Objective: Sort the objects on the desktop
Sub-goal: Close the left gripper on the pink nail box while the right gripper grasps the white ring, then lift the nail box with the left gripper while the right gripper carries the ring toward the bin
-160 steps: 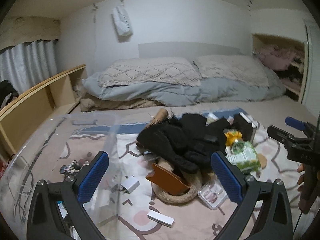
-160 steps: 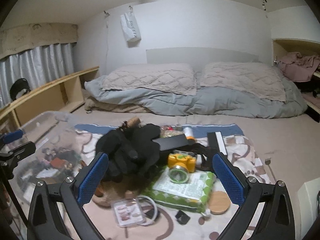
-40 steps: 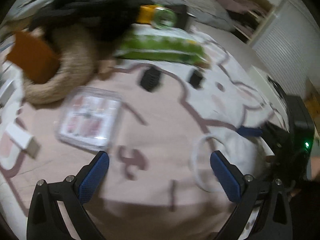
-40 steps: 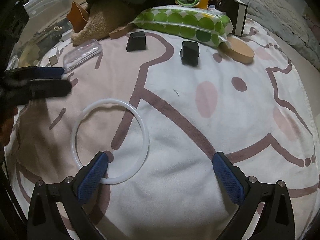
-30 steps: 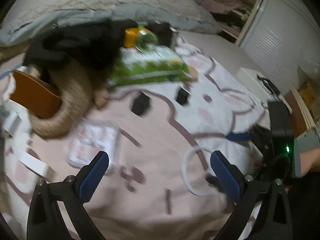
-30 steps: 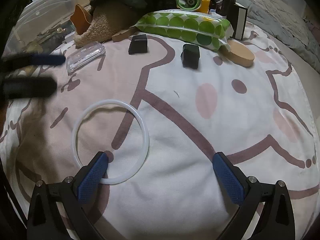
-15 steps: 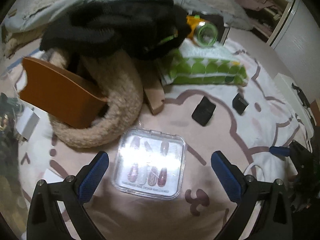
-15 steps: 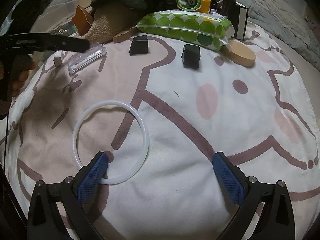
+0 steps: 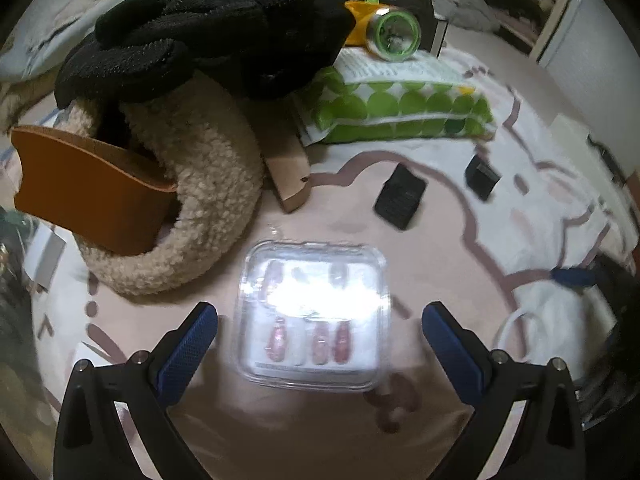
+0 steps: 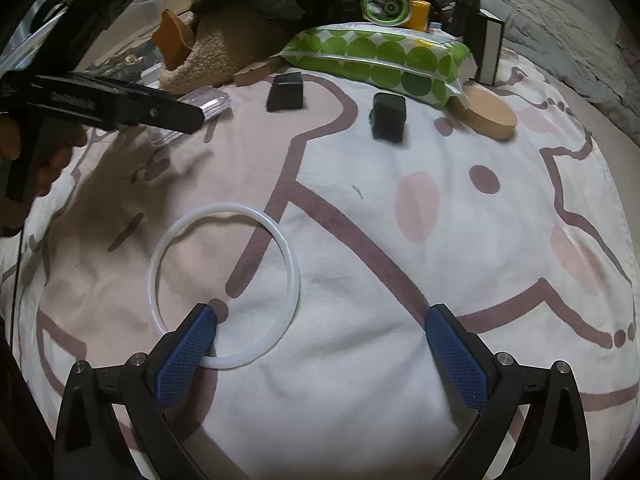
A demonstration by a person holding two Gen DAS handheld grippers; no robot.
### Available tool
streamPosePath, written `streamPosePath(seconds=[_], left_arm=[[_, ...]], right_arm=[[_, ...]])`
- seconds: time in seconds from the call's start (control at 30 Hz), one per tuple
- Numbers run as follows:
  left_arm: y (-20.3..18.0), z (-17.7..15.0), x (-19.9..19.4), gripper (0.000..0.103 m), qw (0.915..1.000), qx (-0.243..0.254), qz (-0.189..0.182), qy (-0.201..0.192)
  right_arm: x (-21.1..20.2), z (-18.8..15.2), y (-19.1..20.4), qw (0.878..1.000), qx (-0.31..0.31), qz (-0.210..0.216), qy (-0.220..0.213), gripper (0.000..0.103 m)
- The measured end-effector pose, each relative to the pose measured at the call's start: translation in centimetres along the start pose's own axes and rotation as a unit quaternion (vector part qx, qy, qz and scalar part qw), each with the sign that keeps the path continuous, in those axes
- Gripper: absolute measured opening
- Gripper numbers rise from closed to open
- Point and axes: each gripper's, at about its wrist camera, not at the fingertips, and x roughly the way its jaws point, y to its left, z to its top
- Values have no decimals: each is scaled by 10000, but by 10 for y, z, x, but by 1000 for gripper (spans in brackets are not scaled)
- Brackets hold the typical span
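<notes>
A clear plastic case of press-on nails (image 9: 314, 312) lies flat on the printed blanket, straight ahead of my left gripper (image 9: 319, 338), which is open with its blue pads on either side of the case and not touching it. From the right wrist view the same case (image 10: 200, 106) shows behind the left gripper's dark arm. My right gripper (image 10: 320, 338) is open above the blanket; a white ring (image 10: 224, 286) lies flat under its left pad (image 10: 186, 352). Nothing is held.
A fleece slipper (image 9: 192, 184) with a brown leather piece (image 9: 88, 196) and black gloves (image 9: 208, 28) sits behind the case. A green-dotted wipes pack (image 10: 380, 60), a yellow toy camera (image 10: 394, 2), two small black boxes (image 10: 286, 90) (image 10: 388, 116) and a wooden disc (image 10: 486, 114) lie further back.
My left gripper has swung from the ring side towards the slipper and come down close over the nail case. The right gripper has stayed still over the white ring.
</notes>
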Motion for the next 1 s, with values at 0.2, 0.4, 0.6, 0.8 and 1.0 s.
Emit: streamPosePath(seconds=[0.2,0.4,0.6,0.8,1.0], left_arm=[[7,0,10,103,9998,33,157,107],[3,-1,12,103,9996,7,280,85],[2,0,6,77,9997,66,227,-20],[2,-6,-3,76,9996,141,207,-111],[6,-12,-26,76,9978,327,184,-538]], right_arm=[[-16,11,2,9983,-2,512,-265,103],[-13,17,29,9959,-329,824,-176,103],[0,12,38,9973,-395,615,115,103],[5,15,40,9976,-421,528,146,101],[4,19,36,9983,-408,407,16,84]])
